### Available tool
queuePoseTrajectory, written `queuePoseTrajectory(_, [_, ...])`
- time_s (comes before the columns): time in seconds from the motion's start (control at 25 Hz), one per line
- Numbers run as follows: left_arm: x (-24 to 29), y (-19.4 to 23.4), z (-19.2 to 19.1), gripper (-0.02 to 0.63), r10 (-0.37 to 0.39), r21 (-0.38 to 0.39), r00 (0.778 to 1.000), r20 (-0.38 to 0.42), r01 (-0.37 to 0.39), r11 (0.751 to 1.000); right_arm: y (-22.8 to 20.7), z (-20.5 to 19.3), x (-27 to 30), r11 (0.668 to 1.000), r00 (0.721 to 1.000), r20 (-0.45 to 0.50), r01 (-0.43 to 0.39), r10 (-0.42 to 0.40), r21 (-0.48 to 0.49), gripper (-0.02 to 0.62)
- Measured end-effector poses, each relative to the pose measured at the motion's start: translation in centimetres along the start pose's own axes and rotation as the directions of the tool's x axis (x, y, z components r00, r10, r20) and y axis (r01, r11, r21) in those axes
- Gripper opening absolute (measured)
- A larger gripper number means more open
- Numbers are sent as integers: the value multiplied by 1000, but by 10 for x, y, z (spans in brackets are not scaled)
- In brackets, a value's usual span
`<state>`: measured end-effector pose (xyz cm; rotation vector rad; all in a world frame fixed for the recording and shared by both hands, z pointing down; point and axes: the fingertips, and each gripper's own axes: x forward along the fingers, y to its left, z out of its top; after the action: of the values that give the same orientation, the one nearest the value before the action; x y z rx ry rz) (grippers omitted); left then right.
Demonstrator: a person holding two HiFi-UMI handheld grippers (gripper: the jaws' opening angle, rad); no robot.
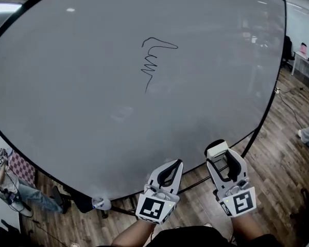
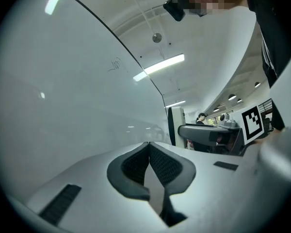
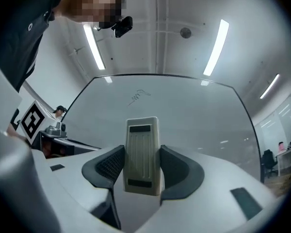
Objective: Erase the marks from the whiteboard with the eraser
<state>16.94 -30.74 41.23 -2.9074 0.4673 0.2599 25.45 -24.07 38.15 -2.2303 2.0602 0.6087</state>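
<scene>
Barely started: right gripper (image 1: pixel 224 161) clamped on the eraser (image 3: pixel 142 154), left gripper (image 1: pixel 171 168) closed empty, marks (image 1: pixel 155 60) well ahead, unwiped.

Both grippers sit side by side at the bottom centre of the head view, pointing up and away. The left gripper (image 1: pixel 174 164) has its jaws pressed together with nothing between them, while the right gripper (image 1: pixel 221 156), slightly higher and further right, is clamped on the eraser (image 3: pixel 142 149). A forearm (image 1: pixel 136 233) shows below the left one, and the hands seem mostly hidden behind the marker cubes.
</scene>
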Motion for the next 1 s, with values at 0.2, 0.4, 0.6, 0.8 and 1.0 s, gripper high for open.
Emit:
queuePoseTrajectory(0.2, [-4,31,14,20,176,30,984,15,-176,984,10,8,38,985,984,47,-171,170,5,253])
queuePoseTrajectory(0.4, [-11,46,20,20,312,52,950,4,-312,949,31,28,65,956,950,116,-291,291,-17,253])
queuePoseTrajectory(0.6, [-36,63,29,20,457,-16,888,47,-457,889,41,43,78,922,907,177,-386,383,-16,252])
queuePoseTrajectory(0.8, [-55,71,41,20,549,140,835,34,-548,825,63,54,88,888,871,171,-456,460,-67,252])
queuePoseTrajectory(1.0, [-74,79,55,20,579,229,814,46,-573,787,90,53,101,849,867,34,-477,497,-229,252])
